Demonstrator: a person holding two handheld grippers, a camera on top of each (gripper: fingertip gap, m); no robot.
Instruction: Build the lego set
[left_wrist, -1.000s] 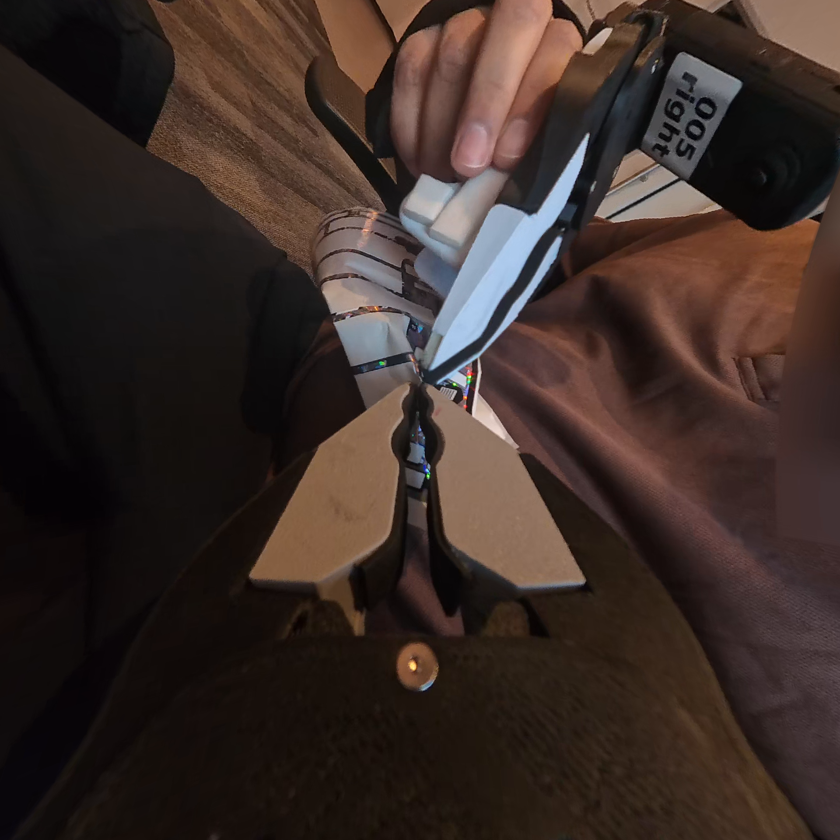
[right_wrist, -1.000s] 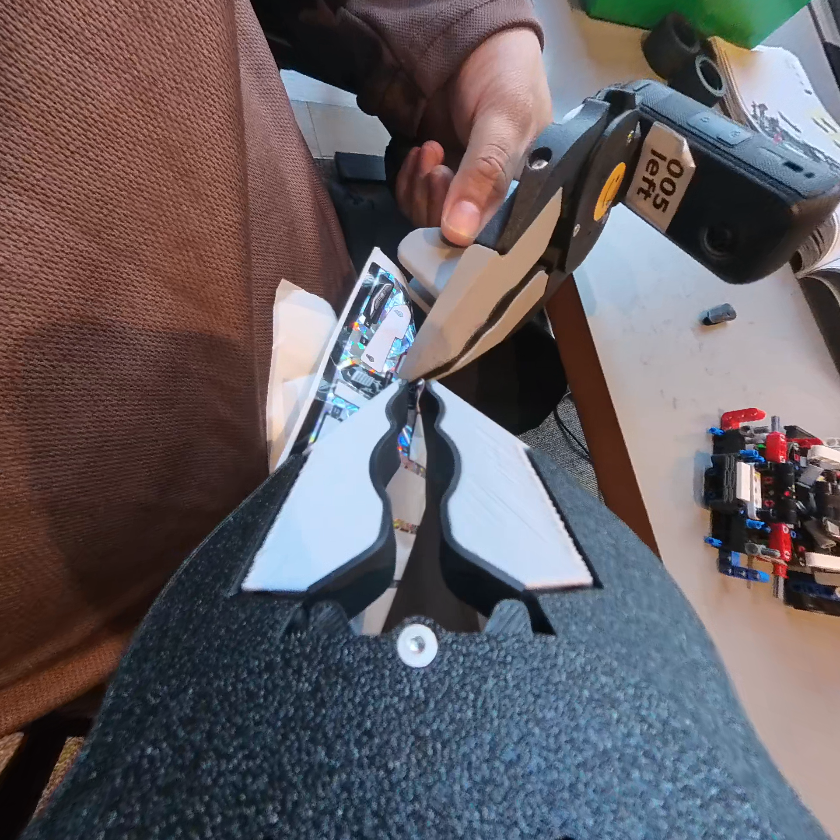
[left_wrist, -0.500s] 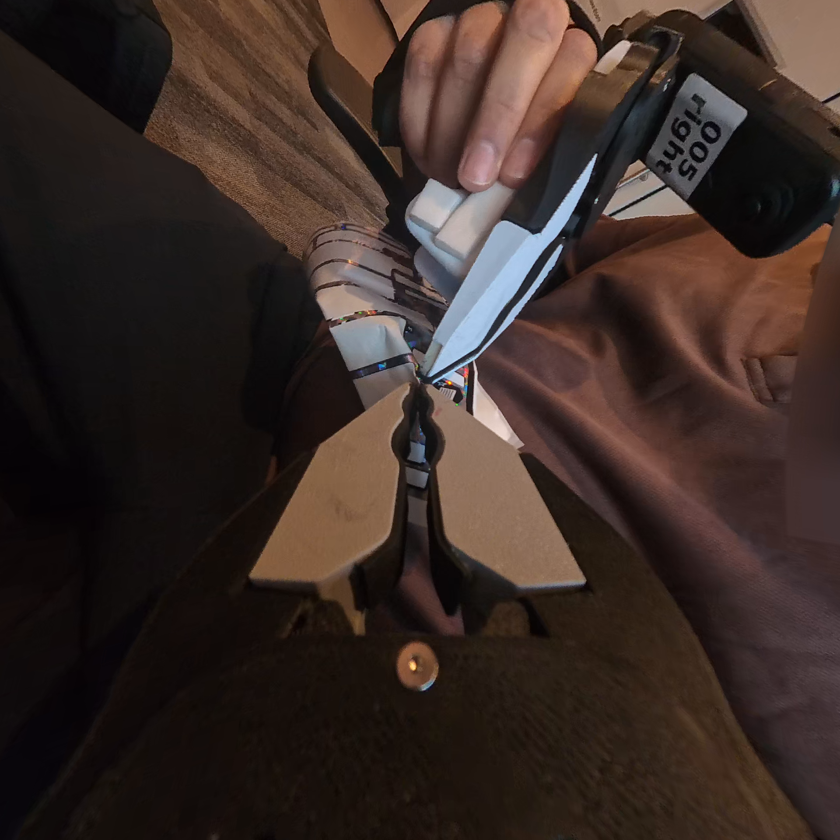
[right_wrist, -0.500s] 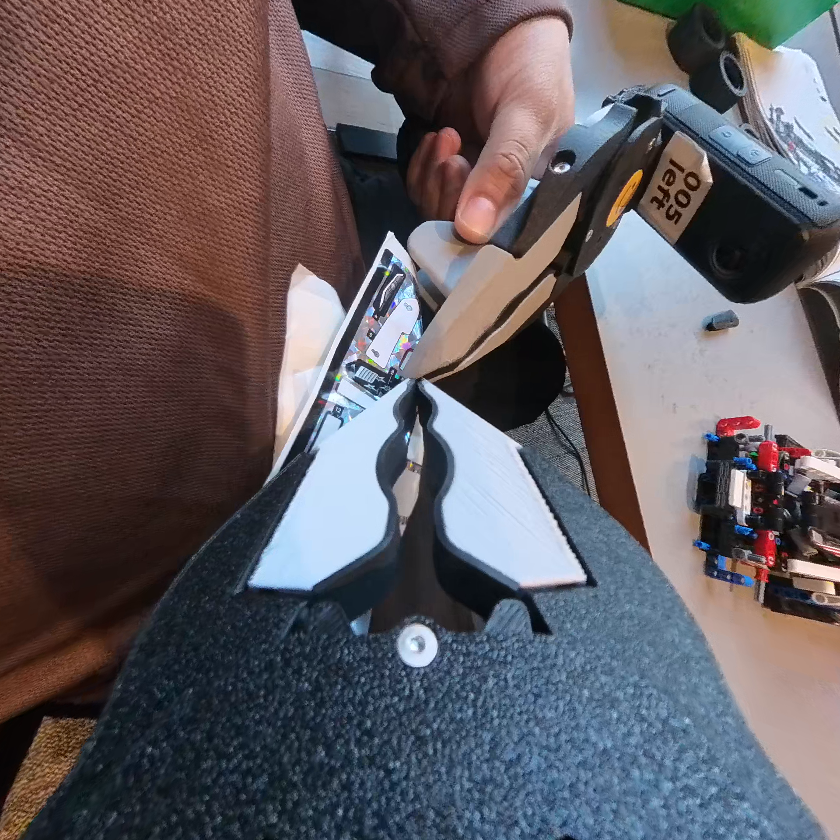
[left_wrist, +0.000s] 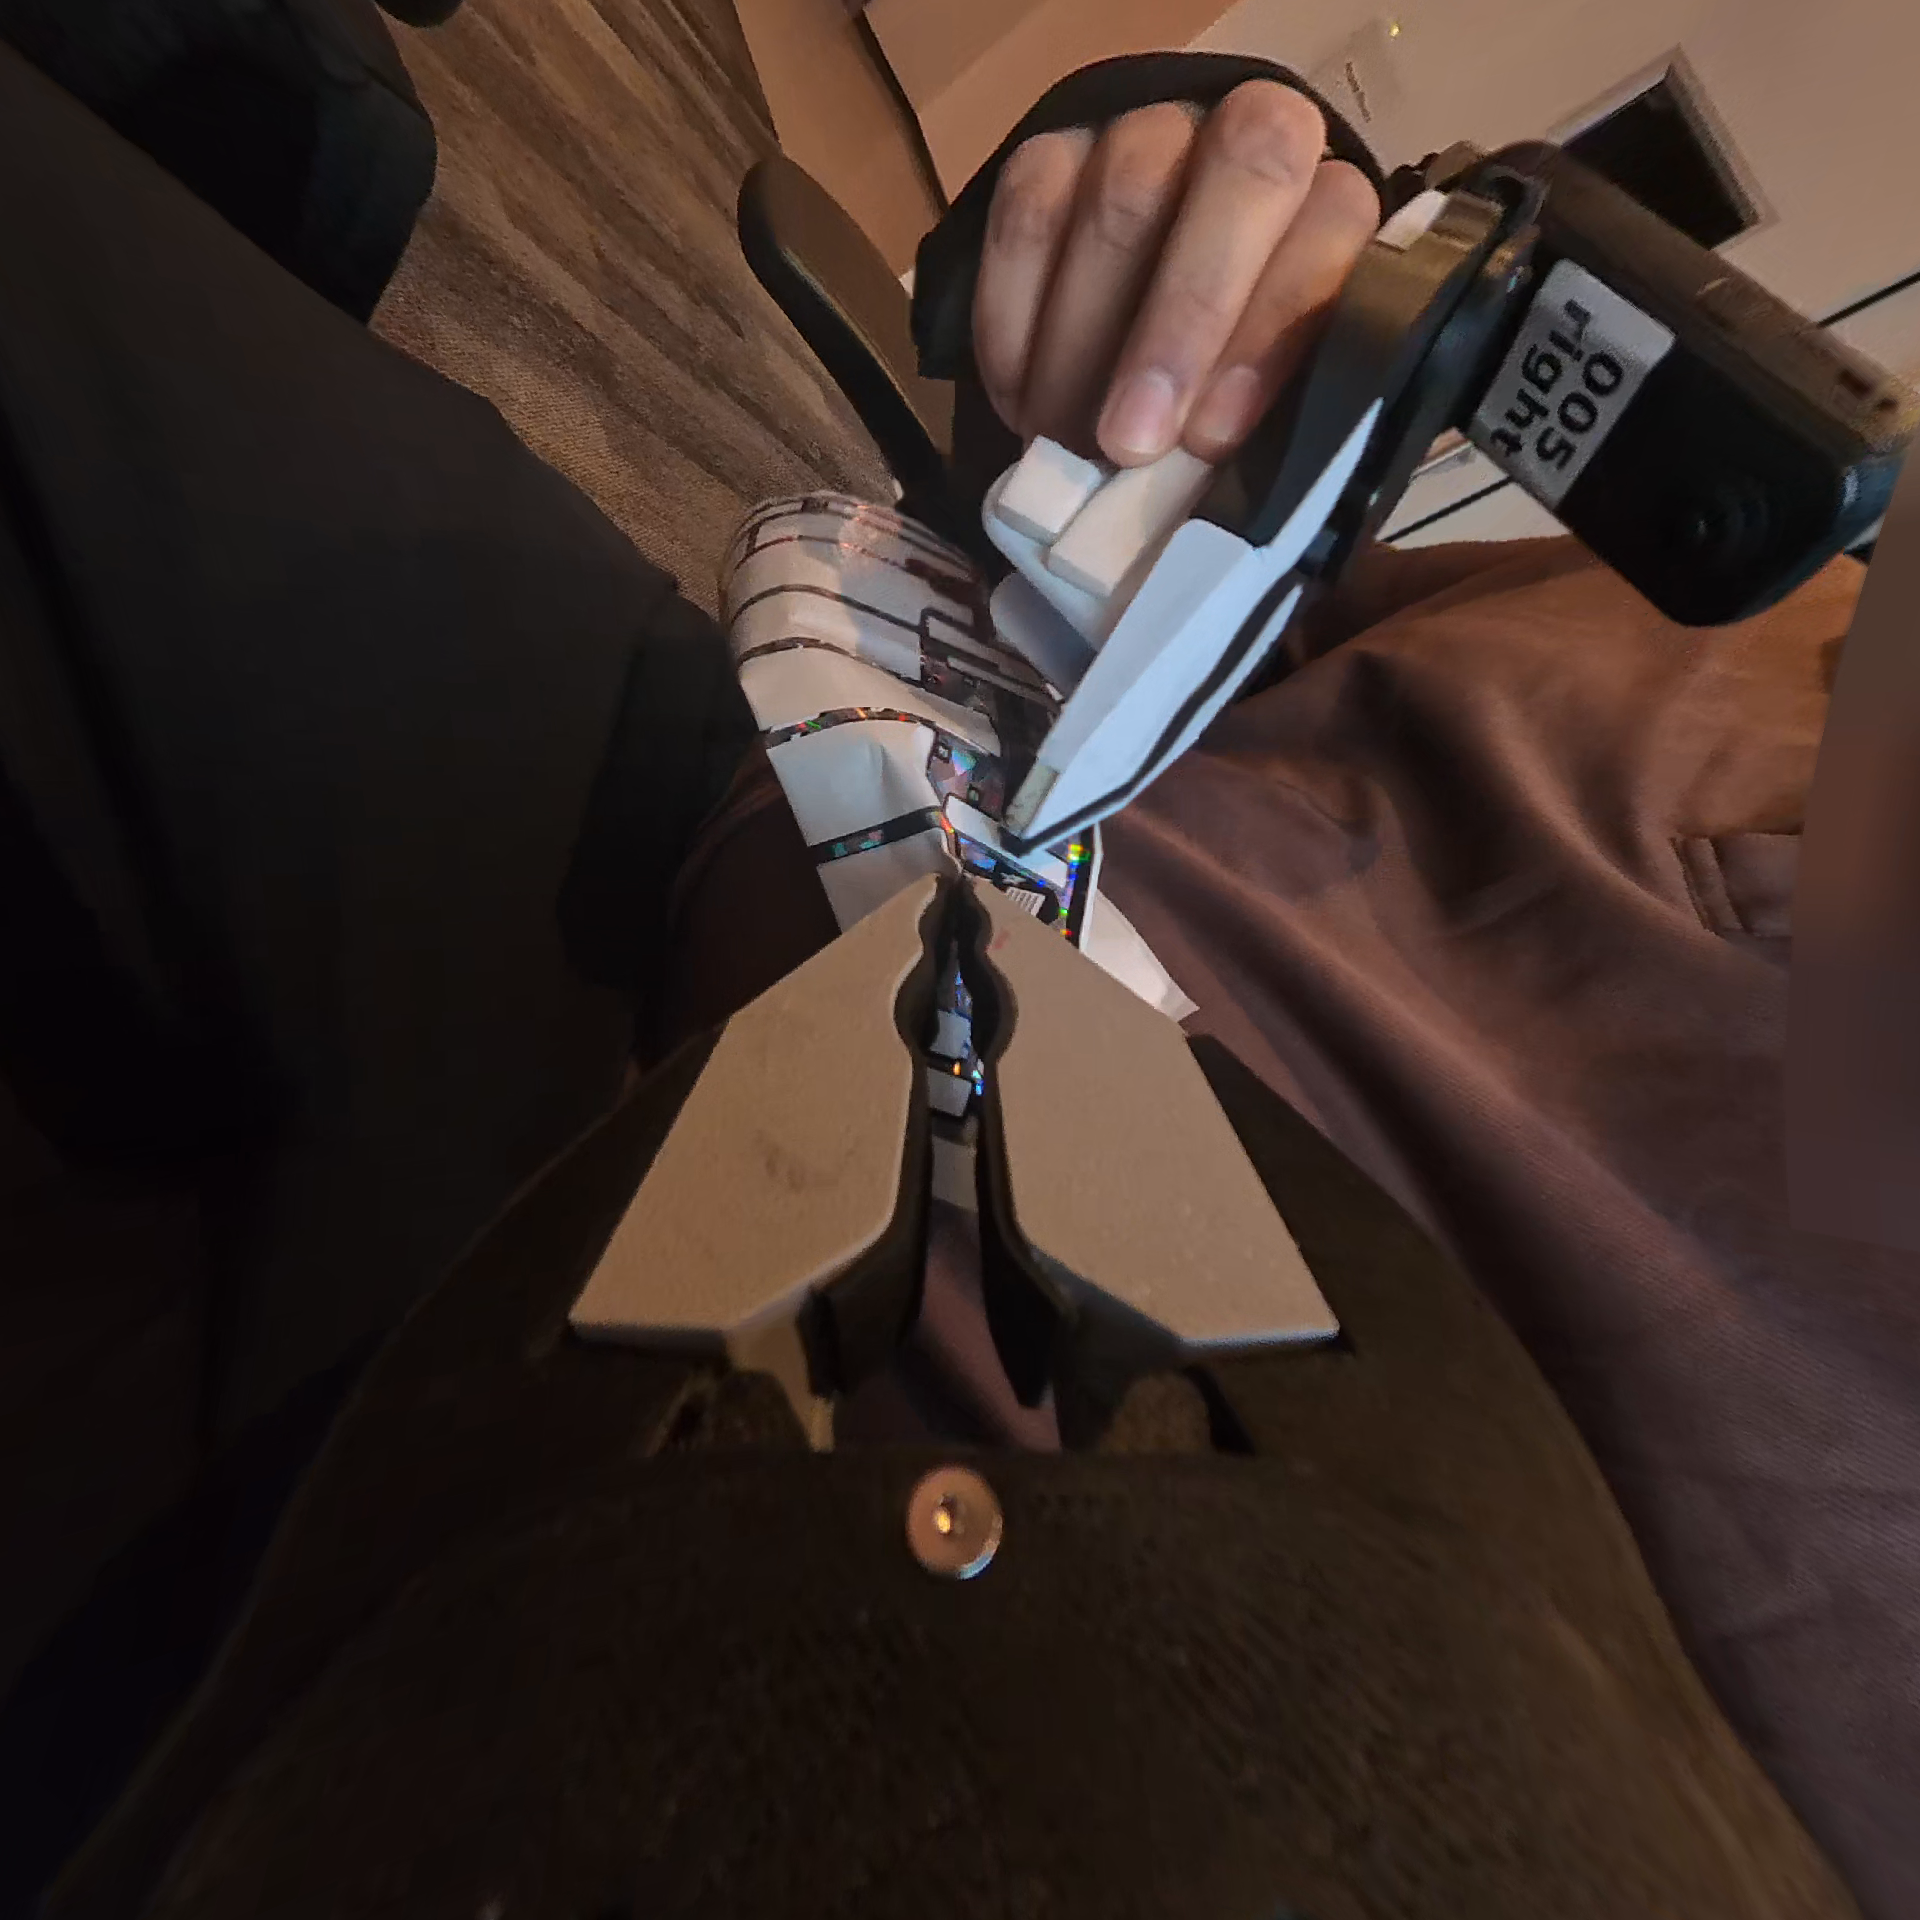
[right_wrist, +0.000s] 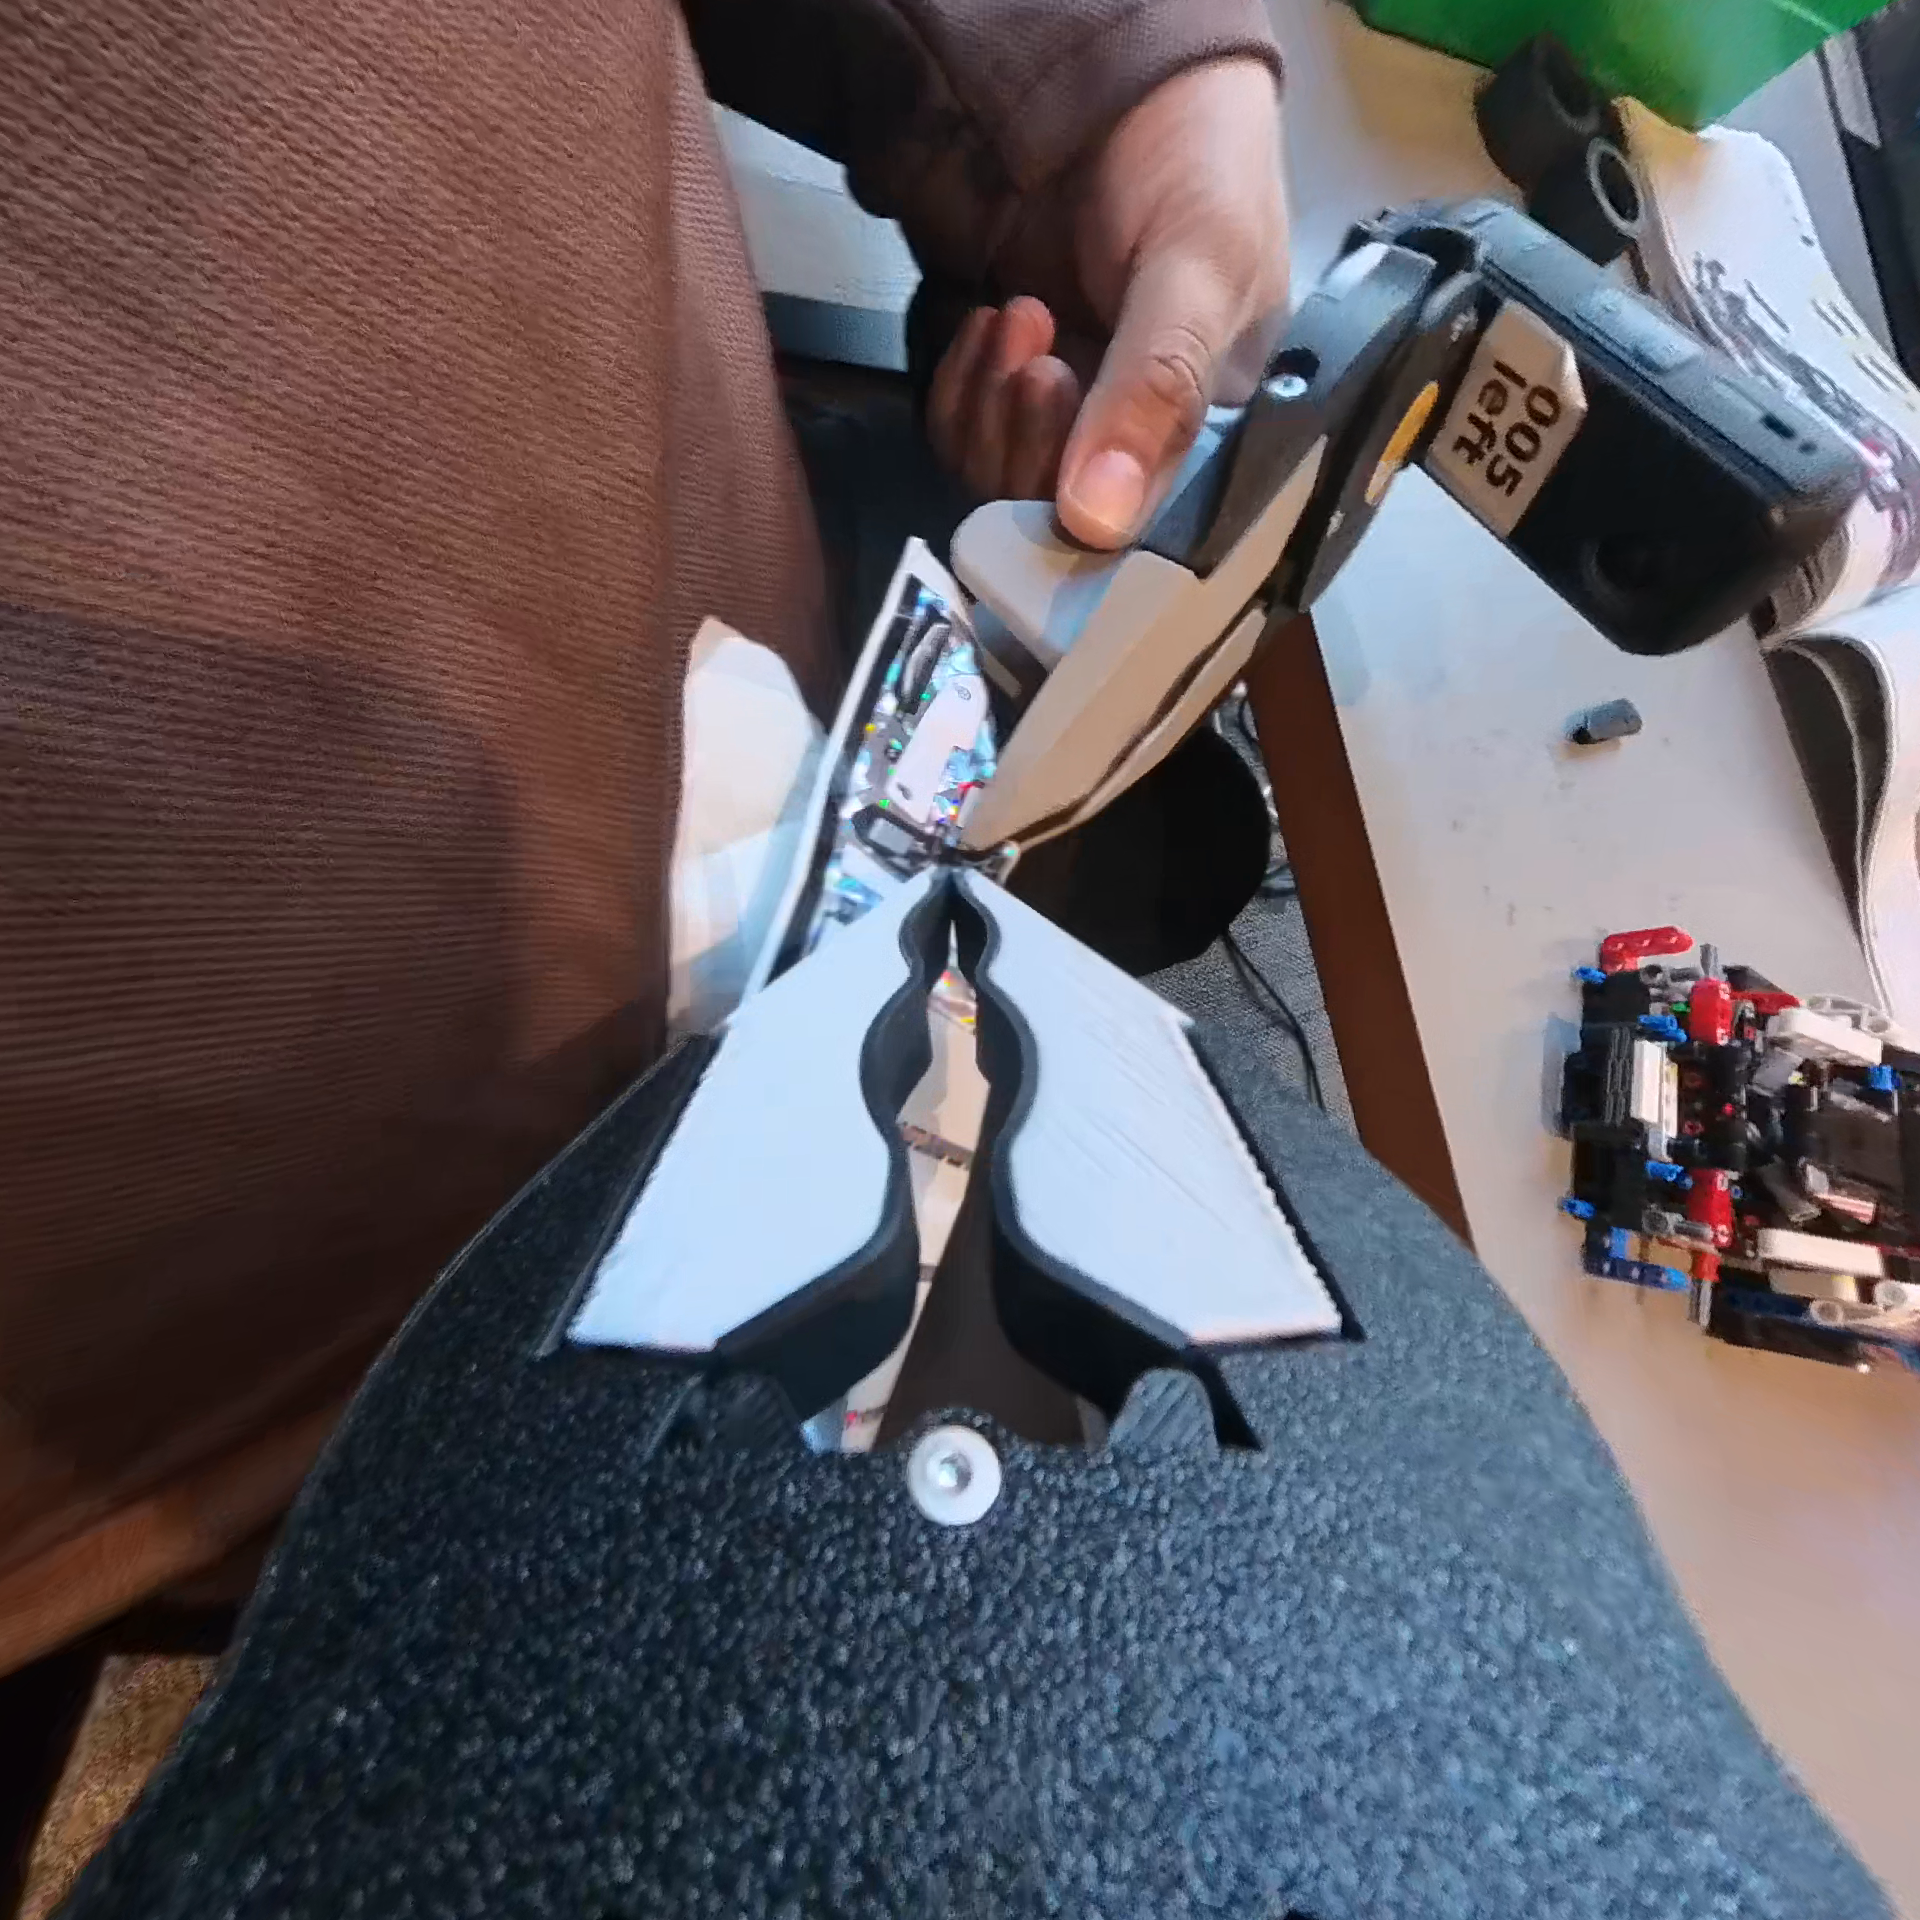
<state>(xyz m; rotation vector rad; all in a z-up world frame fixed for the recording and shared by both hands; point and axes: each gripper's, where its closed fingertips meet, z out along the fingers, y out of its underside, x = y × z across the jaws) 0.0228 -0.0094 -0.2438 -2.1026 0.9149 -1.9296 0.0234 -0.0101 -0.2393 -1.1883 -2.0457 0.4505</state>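
Observation:
A holographic sticker sheet (left_wrist: 852, 675) is held over a person's lap. My left gripper (left_wrist: 951, 883) is shut on its near edge, and the sheet shows through the gap between the fingers. My right gripper (left_wrist: 1023, 831) comes in from the upper right, and its tips are shut on the sheet just beside the left tips. In the right wrist view my right gripper (right_wrist: 951, 878) is shut at the edge of the sheet (right_wrist: 920, 707), tip to tip with my left gripper (right_wrist: 982, 847). The partly built Lego car (right_wrist: 1745, 1132) sits on the white table (right_wrist: 1475, 831) at the right.
A small black piece (right_wrist: 1605, 722), an open instruction booklet (right_wrist: 1839, 727), black wheels (right_wrist: 1558, 135) and a green box (right_wrist: 1621, 42) are on the table. Brown clothing (right_wrist: 312, 623) fills the left. A hand (left_wrist: 1143, 281) holds each gripper. Both grippers' tips are close together, under 4 cm apart. From either gripper's tips it is about 30 cm to the partly built Lego car (right_wrist: 1745, 1132).
Both grippers stay shut on the sheet. The right gripper's tips have shifted slightly up and to the right of the left tips. The sheet has turned a little.

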